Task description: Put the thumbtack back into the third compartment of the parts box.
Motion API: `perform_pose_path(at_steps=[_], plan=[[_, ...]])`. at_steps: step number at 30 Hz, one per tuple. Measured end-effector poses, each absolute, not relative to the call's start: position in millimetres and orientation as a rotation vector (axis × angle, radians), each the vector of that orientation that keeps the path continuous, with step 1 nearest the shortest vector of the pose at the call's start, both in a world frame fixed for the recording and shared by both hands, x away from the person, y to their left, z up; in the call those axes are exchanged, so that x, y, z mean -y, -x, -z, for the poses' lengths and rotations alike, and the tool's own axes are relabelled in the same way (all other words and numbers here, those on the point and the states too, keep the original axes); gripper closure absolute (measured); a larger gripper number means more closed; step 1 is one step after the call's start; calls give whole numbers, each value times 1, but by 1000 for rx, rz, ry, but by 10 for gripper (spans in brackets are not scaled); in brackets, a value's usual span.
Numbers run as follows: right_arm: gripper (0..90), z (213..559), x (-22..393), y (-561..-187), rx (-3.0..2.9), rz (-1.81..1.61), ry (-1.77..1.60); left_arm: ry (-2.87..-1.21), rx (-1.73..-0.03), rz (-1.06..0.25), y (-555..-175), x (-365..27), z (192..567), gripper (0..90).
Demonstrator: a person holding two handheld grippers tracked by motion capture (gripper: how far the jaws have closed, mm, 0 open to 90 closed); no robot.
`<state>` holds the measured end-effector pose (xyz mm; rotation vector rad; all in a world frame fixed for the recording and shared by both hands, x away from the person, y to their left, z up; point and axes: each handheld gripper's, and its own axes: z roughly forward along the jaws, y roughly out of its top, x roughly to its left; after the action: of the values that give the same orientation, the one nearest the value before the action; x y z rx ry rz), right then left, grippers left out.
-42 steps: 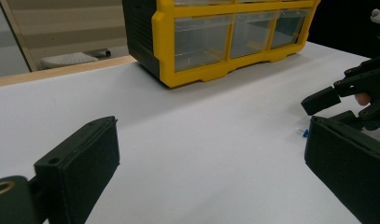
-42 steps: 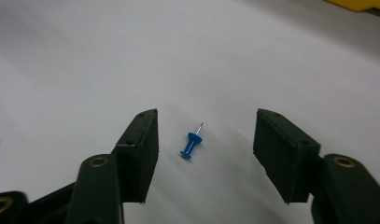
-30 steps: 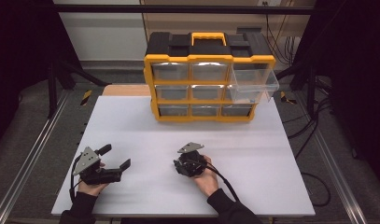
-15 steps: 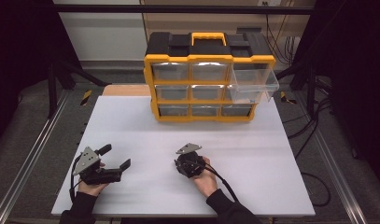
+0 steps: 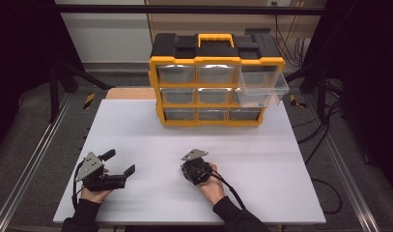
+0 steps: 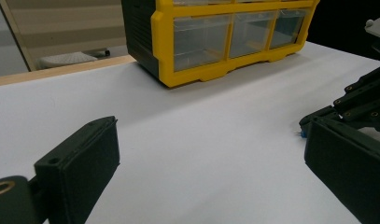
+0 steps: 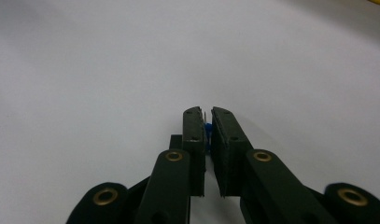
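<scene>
My right gripper [image 5: 190, 170] points down at the white table [image 5: 281, 159] near its front middle. Its jaws have just been closing, and in the right gripper view [image 7: 207, 112] they stand almost together, pressing on a small blue piece [image 7: 207, 129] with a thin metal pin. That blue piece [image 6: 301, 134] peeks out beside the right gripper's jaws in the left gripper view. My left gripper [image 5: 119, 162] rests at the front left, open, with only bare table between its pads [image 6: 80, 163].
A yellow and black drawer cabinet [image 5: 216, 87] stands at the back of the table, its small clear drawers mostly shut. Its top right drawer [image 5: 262, 88] is pulled out and overhangs toward the right. Bare white surface lies between the cabinet and both hands.
</scene>
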<state>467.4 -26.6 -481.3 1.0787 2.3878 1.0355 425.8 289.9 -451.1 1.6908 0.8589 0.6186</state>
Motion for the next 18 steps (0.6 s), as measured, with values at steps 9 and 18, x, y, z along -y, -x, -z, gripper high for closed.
perform_pose_path(at_steps=[9, 18], plan=[[855, 480, 27, -467, -2389, -1042, -1115, -1691, -859, -618, -426, -290, 451, 29], [855, 477, 28, -466, -2382, -1055, -1116, -1692, -858, -619, -426, -290, 451, 29]])
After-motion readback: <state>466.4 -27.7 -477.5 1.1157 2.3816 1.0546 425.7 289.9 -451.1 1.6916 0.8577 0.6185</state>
